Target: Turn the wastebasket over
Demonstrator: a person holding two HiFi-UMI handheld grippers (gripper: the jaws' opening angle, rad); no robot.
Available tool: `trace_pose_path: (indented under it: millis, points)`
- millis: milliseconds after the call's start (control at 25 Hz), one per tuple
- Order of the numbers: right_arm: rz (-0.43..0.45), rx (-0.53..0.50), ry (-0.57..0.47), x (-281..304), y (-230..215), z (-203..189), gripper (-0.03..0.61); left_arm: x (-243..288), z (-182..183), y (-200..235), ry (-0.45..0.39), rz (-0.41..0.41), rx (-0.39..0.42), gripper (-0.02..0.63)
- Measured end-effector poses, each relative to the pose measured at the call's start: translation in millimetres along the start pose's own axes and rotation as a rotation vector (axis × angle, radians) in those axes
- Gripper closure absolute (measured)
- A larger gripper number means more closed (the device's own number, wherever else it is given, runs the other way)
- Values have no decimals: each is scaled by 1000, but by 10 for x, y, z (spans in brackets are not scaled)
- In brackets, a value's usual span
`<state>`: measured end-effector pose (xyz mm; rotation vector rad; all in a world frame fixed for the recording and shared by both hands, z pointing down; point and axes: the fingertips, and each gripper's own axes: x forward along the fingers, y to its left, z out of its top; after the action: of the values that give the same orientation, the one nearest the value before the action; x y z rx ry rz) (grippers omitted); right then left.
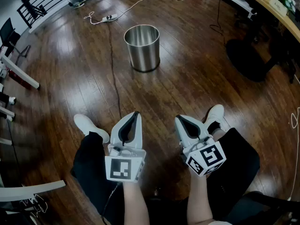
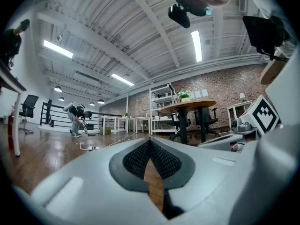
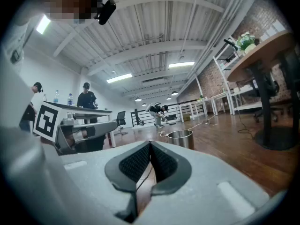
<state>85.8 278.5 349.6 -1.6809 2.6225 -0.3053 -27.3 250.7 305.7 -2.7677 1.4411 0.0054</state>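
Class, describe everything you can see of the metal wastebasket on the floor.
The wastebasket is a round, shiny can of what looks like brushed steel, narrowing slightly toward its base. It stands upright, open mouth up, apparently empty, on the dark wooden floor. Only the floor touches it.

A shiny cylindrical steel wastebasket stands upright, mouth up, on the glossy dark-brown wooden plank floor. A thin dark cable runs just beside it. A white power strip lies beyond.
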Motion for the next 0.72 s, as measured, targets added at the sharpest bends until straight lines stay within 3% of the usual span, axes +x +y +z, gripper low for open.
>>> trace_pose_path:
  millis: [280,720]
  points:
    - [-53,-26,-34,750,-252,290,586,786,-23,525,0,-54,-8,598]
    - [9,-125,-91,2268,-622,1006,586,2087,227,1409,-78,-95,-10,598]
